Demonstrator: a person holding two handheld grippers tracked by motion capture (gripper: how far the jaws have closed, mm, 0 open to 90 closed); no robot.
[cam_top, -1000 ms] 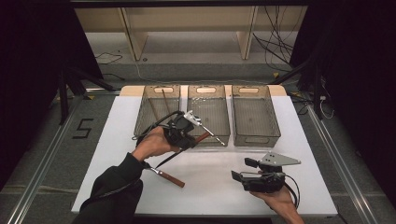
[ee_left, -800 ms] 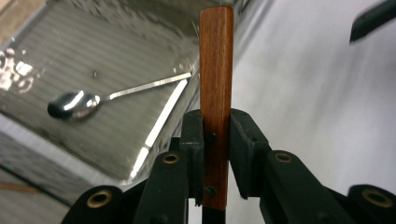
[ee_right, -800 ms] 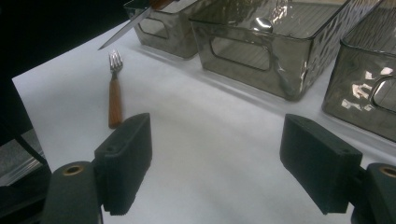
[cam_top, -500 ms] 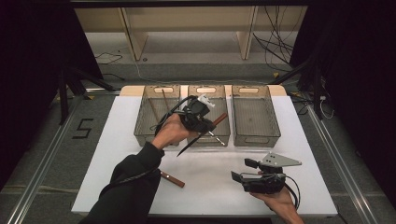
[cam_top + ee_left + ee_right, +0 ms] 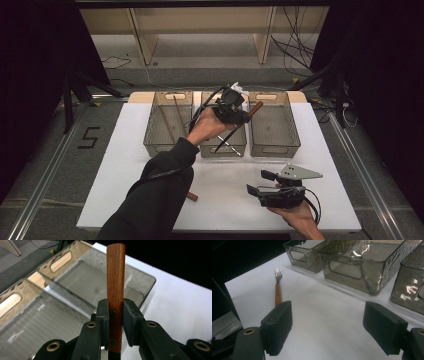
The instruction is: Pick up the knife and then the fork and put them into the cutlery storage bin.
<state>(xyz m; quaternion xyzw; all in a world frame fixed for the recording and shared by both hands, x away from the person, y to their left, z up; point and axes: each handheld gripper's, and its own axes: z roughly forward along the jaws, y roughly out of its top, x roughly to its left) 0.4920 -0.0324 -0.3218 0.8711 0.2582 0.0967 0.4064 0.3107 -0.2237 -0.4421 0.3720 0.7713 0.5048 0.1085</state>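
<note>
My left gripper [image 5: 234,111] is held above the middle bin [image 5: 222,152], shut on a wooden-handled utensil [image 5: 254,108]. Its brown handle points toward the right bin [image 5: 274,148], and its dark thin end slants down over the middle bin. In the left gripper view both pads clamp the riveted handle [image 5: 115,287], which stands up between them at my left gripper [image 5: 115,308]. My right gripper [image 5: 257,183] rests low at the table's front right, open and pointing left. In the right gripper view, my right gripper [image 5: 334,325] has nothing between its wide jaws.
Three clear bins stand in a row at the back of the white table [image 5: 330,165]. The left bin [image 5: 167,145] holds thin wooden sticks. A wooden-handled fork [image 5: 277,290] lies on the table in front of the bins, partly under the left sleeve in the high view [image 5: 192,197].
The left hand has carried the utensil up and to the right, from over the near edge of the left and middle bins to above the middle bin. The right gripper has stayed put.
</note>
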